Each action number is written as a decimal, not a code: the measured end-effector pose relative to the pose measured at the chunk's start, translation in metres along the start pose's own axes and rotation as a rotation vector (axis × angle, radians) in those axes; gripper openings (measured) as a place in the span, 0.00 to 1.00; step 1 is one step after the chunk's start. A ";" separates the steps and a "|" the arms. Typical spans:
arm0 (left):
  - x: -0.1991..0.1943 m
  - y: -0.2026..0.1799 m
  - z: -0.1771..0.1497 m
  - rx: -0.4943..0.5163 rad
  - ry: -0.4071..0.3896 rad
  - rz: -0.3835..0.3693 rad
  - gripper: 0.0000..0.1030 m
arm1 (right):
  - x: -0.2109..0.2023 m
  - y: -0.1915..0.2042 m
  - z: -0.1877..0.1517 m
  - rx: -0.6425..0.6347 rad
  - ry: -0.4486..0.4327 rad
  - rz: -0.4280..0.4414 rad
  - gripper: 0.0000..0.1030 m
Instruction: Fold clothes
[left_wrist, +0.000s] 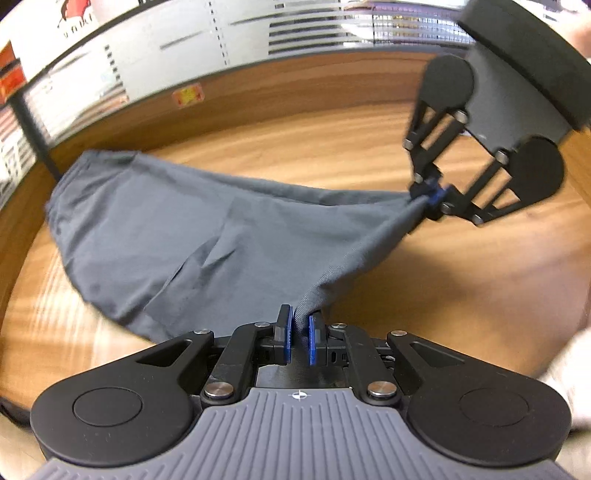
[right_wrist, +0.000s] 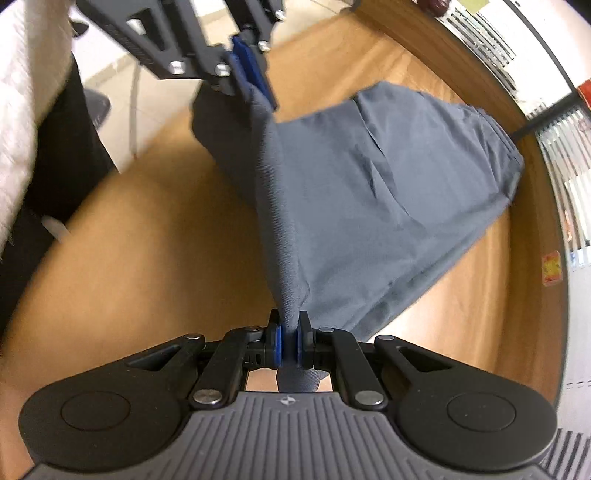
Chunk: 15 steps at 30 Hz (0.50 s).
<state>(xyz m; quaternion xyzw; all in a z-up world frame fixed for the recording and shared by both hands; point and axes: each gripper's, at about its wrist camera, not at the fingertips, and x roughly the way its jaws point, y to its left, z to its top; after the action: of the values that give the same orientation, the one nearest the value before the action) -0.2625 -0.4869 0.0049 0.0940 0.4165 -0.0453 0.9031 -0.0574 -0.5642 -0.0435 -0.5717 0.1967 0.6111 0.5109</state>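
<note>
Left wrist view has 1 grey garment (left_wrist: 177, 236) and 2 grippers in it: the left gripper (left_wrist: 300, 334) at the near edge and the right gripper (left_wrist: 433, 195) far off to the right. Both are clamped onto the cloth, each pinching a bunched corner between its blue pads (left_wrist: 289, 338), so the fabric stretches between them and the rest drapes down to the left onto the wooden table (left_wrist: 332, 147). Around it there's 1 small red-and-yellow sticker (left_wrist: 188, 95) on the far table edge and a striped glass partition (left_wrist: 258, 33) behind. Nothing sits on the table in the cloth's way. Right wrist view shows the same grip, with a person's white sleeve (right_wrist: 26, 92) at the left edge.
</note>
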 end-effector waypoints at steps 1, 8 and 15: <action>-0.010 0.010 -0.008 -0.010 0.009 -0.019 0.10 | -0.002 0.009 0.015 0.018 -0.003 0.018 0.07; -0.082 0.070 -0.049 0.080 0.005 -0.094 0.10 | -0.030 0.041 0.113 0.100 -0.051 0.107 0.06; -0.095 0.140 -0.040 0.125 -0.068 -0.113 0.10 | -0.043 0.007 0.187 0.187 -0.016 -0.017 0.06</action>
<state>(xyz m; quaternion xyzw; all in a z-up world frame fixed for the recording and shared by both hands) -0.3310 -0.3412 0.0703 0.1251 0.3866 -0.1253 0.9051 -0.1636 -0.4302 0.0429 -0.5184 0.2438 0.5902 0.5687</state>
